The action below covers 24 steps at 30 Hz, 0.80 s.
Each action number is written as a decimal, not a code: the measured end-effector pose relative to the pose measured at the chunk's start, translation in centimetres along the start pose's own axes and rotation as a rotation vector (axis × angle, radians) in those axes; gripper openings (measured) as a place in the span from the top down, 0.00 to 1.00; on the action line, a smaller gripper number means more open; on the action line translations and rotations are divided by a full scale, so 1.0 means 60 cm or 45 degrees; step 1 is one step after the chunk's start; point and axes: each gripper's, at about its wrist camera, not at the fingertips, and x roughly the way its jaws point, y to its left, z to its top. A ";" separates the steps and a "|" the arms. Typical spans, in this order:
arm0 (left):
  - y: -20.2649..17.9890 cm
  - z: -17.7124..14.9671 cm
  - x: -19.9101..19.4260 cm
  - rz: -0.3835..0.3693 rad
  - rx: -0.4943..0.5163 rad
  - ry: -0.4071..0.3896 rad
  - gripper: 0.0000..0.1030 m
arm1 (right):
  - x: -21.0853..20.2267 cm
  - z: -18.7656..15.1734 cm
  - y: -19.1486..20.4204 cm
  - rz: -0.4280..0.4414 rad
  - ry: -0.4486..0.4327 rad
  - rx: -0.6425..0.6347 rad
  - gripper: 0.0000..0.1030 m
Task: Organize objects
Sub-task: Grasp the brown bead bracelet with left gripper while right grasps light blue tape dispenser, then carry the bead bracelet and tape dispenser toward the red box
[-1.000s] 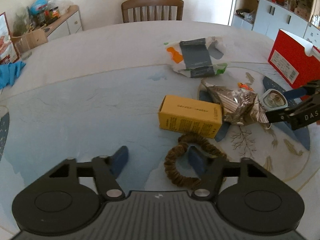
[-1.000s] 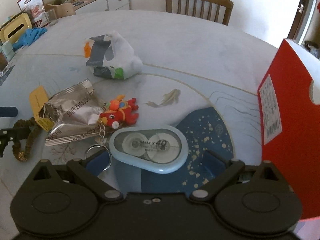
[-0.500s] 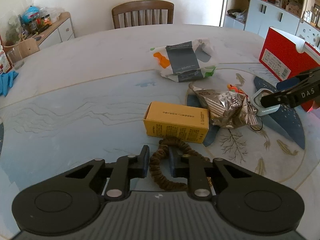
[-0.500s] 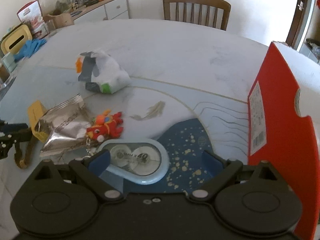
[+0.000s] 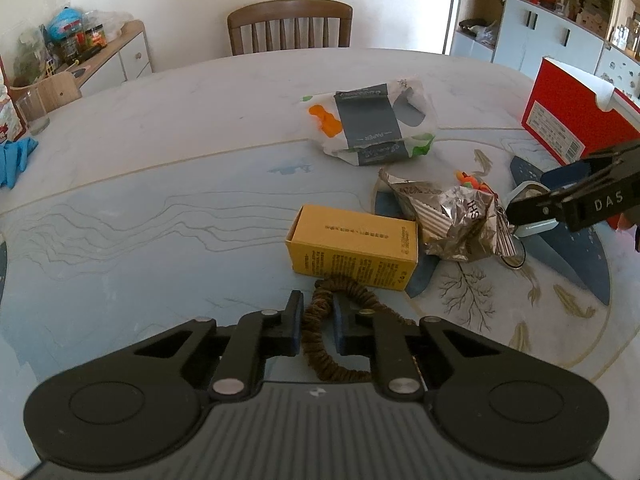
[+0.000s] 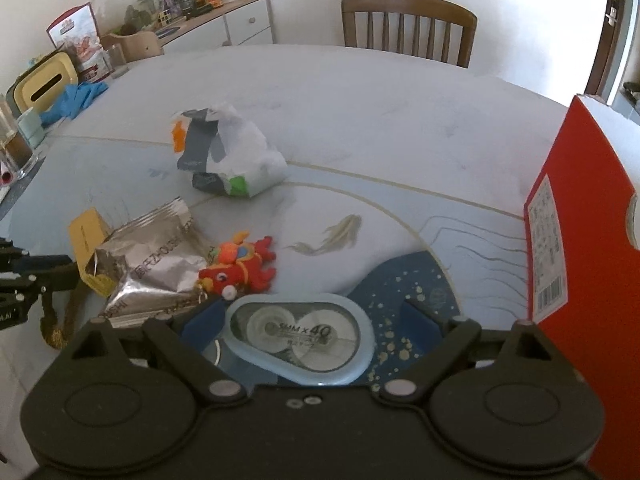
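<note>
A round table [image 5: 168, 184] with a pale blue fish-and-wave print fills my view, a wooden chair [image 5: 290, 26] behind it and white cabinets [image 5: 532, 36] to the right. My left gripper [image 5: 317, 324] is pinched narrowly on a brown fabric scrunchie [image 5: 320, 312], which lies just in front of a yellow carton [image 5: 352, 248]. My right gripper [image 6: 310, 322] spreads wide around a light-blue correction tape dispenser [image 6: 300, 338] marked "5MM x 40", its left finger touching the casing. Beside it lie a red plush keychain [image 6: 240, 268], a crumpled foil packet [image 5: 452, 216] and a tissue pack [image 5: 368, 124] reading "PAPER". A red box [image 6: 580, 248] stands at right.
</note>
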 end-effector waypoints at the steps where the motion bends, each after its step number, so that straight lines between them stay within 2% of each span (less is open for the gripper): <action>1: 0.000 0.000 0.000 0.000 -0.002 0.000 0.87 | 0.000 -0.001 0.001 -0.004 -0.007 0.004 0.09; 6: -0.001 0.001 0.001 0.002 -0.009 0.001 0.89 | 0.002 -0.005 -0.002 0.013 -0.023 0.067 0.12; 9: -0.002 0.001 0.001 0.004 -0.015 0.001 0.90 | -0.004 -0.011 -0.003 0.019 -0.050 0.099 0.22; 14: -0.004 0.002 0.002 0.006 -0.020 0.005 0.91 | -0.011 -0.023 -0.007 -0.015 -0.067 0.136 0.22; 15: -0.006 0.002 0.002 0.007 -0.020 0.007 0.91 | -0.015 -0.026 -0.011 -0.022 -0.076 0.150 0.25; 16: -0.006 0.002 0.001 0.006 -0.024 0.009 0.91 | -0.023 -0.029 -0.017 -0.025 -0.100 0.175 0.43; 18: -0.008 0.001 0.000 0.005 -0.028 0.011 0.91 | -0.033 -0.029 -0.039 0.001 -0.082 0.271 0.56; 23: -0.010 -0.002 -0.003 0.004 -0.040 0.016 0.91 | -0.046 -0.038 -0.045 0.013 -0.023 0.170 0.55; 24: -0.010 -0.002 -0.003 0.005 -0.044 0.017 0.91 | -0.048 -0.038 -0.042 0.024 -0.009 0.132 0.48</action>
